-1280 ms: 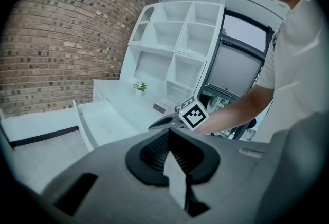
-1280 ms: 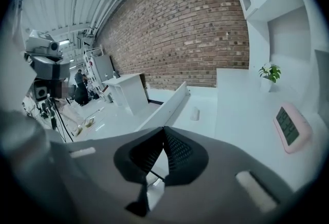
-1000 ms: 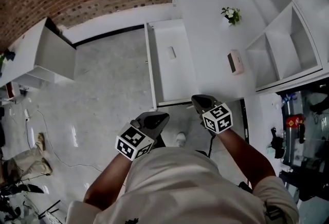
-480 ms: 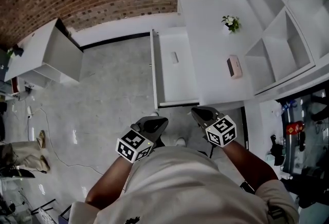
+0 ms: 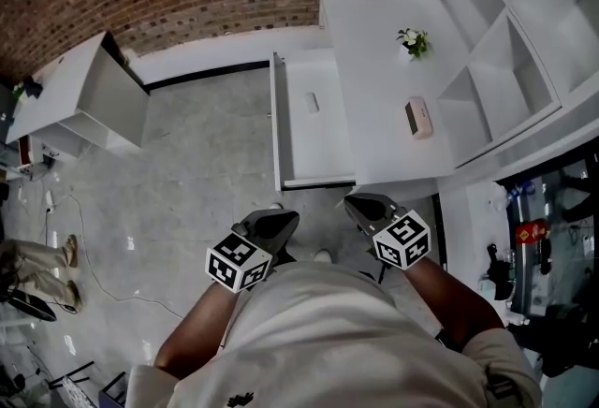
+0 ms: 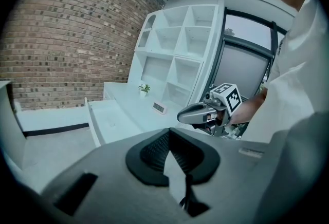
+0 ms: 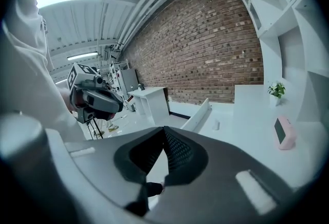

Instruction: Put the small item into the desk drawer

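The desk drawer (image 5: 323, 149) stands pulled out, and a small white item (image 5: 312, 102) lies inside on its floor. The same item (image 7: 216, 125) shows in the right gripper view, in the drawer (image 7: 201, 113). Both grippers hang close to my body, short of the drawer's front edge. My left gripper (image 5: 285, 217) is shut with nothing in it; its pads (image 6: 154, 152) meet. My right gripper (image 5: 354, 202) is shut and empty too, with its pads (image 7: 177, 153) together. Each gripper shows in the other's view: the right gripper (image 6: 198, 113) and the left gripper (image 7: 105, 102).
On the white desk top (image 5: 370, 41) stand a small potted plant (image 5: 410, 40) and a pink clock (image 5: 416, 118). A white shelf unit (image 5: 496, 32) rises at the right. A white cabinet (image 5: 84, 102) stands at the left by the brick wall. Cables and a person's legs (image 5: 28, 256) are at far left.
Both grippers have drawn back a little from the drawer's front edge toward my body. The drawer stays open with the item inside.
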